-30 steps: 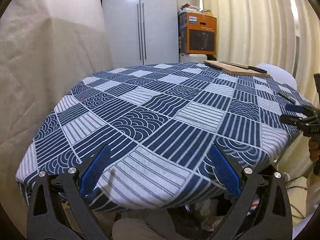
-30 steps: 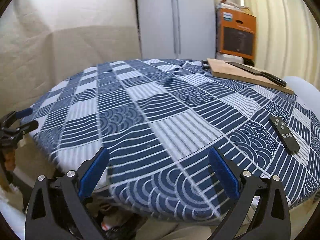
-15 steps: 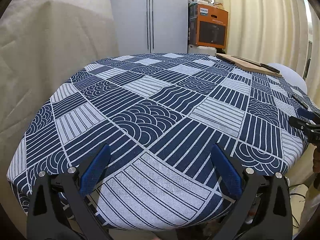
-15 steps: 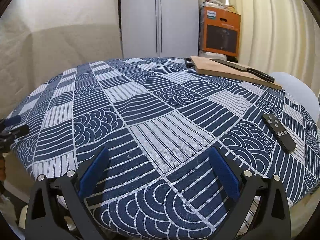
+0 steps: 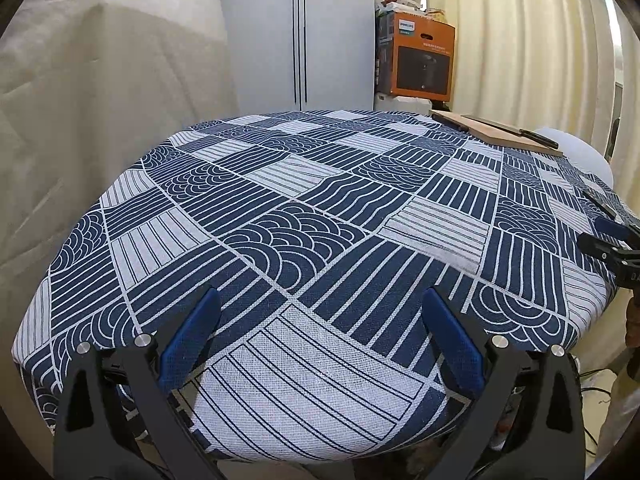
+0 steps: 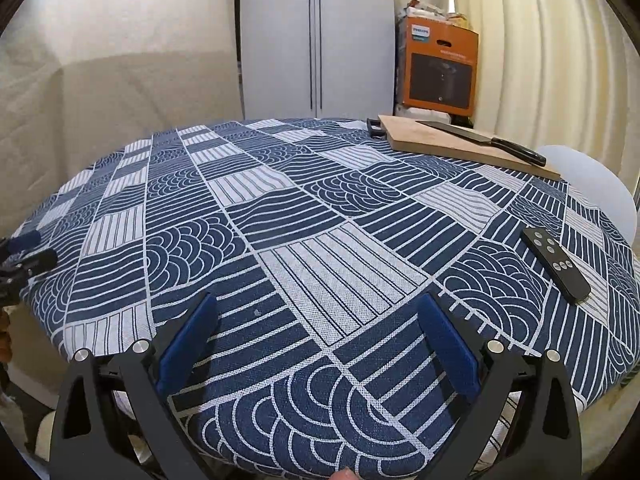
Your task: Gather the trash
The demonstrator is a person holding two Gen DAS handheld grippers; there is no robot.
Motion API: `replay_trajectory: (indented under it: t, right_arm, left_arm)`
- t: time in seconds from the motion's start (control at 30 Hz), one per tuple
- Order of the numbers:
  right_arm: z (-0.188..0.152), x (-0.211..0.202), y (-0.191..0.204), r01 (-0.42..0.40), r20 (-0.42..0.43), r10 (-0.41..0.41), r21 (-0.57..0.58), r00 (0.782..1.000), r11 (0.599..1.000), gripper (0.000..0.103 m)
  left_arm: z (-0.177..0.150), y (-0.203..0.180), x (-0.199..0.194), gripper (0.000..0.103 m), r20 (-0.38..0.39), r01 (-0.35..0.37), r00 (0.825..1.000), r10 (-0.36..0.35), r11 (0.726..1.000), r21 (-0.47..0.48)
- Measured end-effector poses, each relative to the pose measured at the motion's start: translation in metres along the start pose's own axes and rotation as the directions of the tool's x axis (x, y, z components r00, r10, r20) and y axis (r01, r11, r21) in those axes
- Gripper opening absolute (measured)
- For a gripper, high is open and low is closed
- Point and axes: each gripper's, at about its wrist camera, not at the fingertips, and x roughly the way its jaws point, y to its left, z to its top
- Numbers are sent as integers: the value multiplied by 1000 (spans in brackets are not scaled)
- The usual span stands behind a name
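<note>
No trash shows in either view. A round table with a blue and white patterned cloth (image 5: 320, 208) fills both views; it also shows in the right wrist view (image 6: 304, 216). My left gripper (image 5: 320, 328) is open and empty over the table's near edge. My right gripper (image 6: 316, 328) is open and empty over the near edge further right. The right gripper's tips show at the right edge of the left wrist view (image 5: 612, 240). The left gripper's tips show at the left edge of the right wrist view (image 6: 28, 252).
A black remote (image 6: 556, 264) lies on the cloth at the right. A wooden cutting board (image 6: 452, 144) with a black-handled knife (image 6: 488, 142) lies at the far right. Behind stand a grey cabinet (image 6: 316, 40), an orange box (image 6: 438, 68), a white chair back (image 6: 588, 184) and curtains.
Both grippers have risen and moved in over the table edge; the tabletop now shows more from above. Both stay open and empty.
</note>
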Motion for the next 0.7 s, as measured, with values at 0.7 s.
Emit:
replay_trajectory:
  t: [0.7]
  right_arm:
    - [0, 0, 0, 3, 3, -3, 0, 1000, 1000, 96]
  left_arm:
    - [0, 0, 1, 99, 7, -3, 1000, 3, 1000, 9]
